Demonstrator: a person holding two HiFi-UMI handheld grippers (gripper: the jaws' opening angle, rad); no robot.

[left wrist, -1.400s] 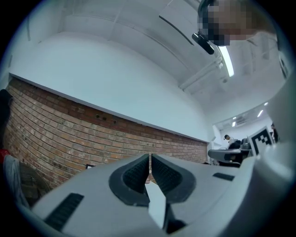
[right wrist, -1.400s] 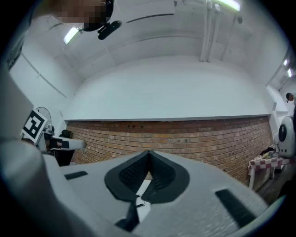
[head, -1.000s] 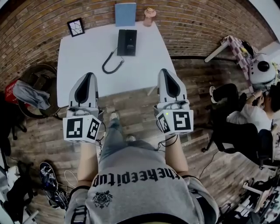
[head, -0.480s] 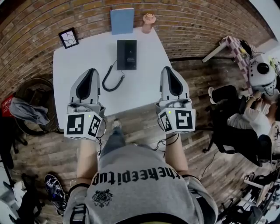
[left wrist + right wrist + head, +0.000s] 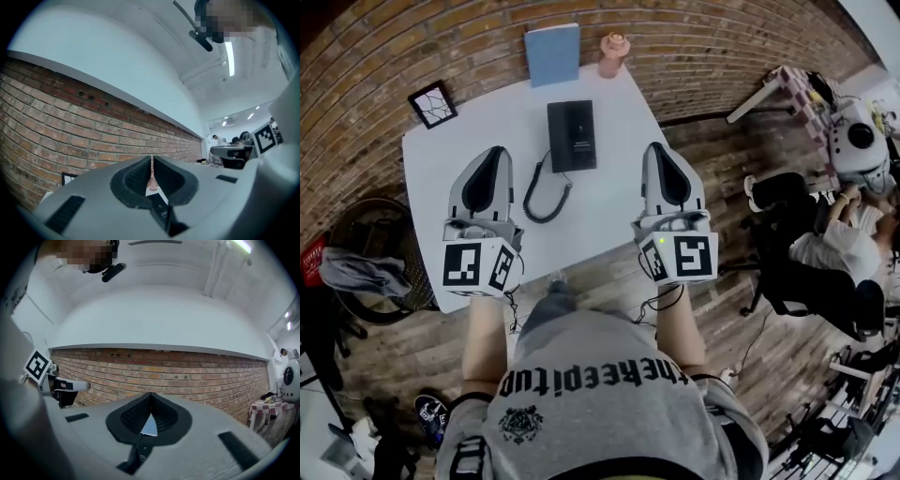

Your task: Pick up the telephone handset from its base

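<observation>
Surface (image 5: 609, 211): one, white, set against a brick wall (image 5: 712, 47).

Items on the surface, counted:
- One black telephone (image 5: 572, 136), lying flat near the middle towards the wall. The handset (image 5: 559, 134) sits on its base along the left side. From above the two are hard to separate by outline.
- One black coiled cord (image 5: 546, 194), looping from the near left corner of the telephone across the bare surface.
- One blue book (image 5: 552, 54), upright against the wall.
- One pink pot (image 5: 614, 54), just beside the book on its right.
- One dark picture frame (image 5: 432, 103), at the far left corner.

Tongs: two, one in each of the person's hands, both held over the near half of the surface and well apart from the telephone. The left tongs (image 5: 492, 153) are clenched, pads together and nothing between them. In the left gripper view only a thin slit remains, through which the pot and the telephone show. The right tongs (image 5: 661, 150) are likewise clenched at the tips and empty. The telephone lies between the two, farther towards the wall.

Surroundings: one round chair (image 5: 380, 281) with grey cloth at the left, and one seated person (image 5: 834, 253) at the right. The floor (image 5: 769, 337) is wooden boards.
</observation>
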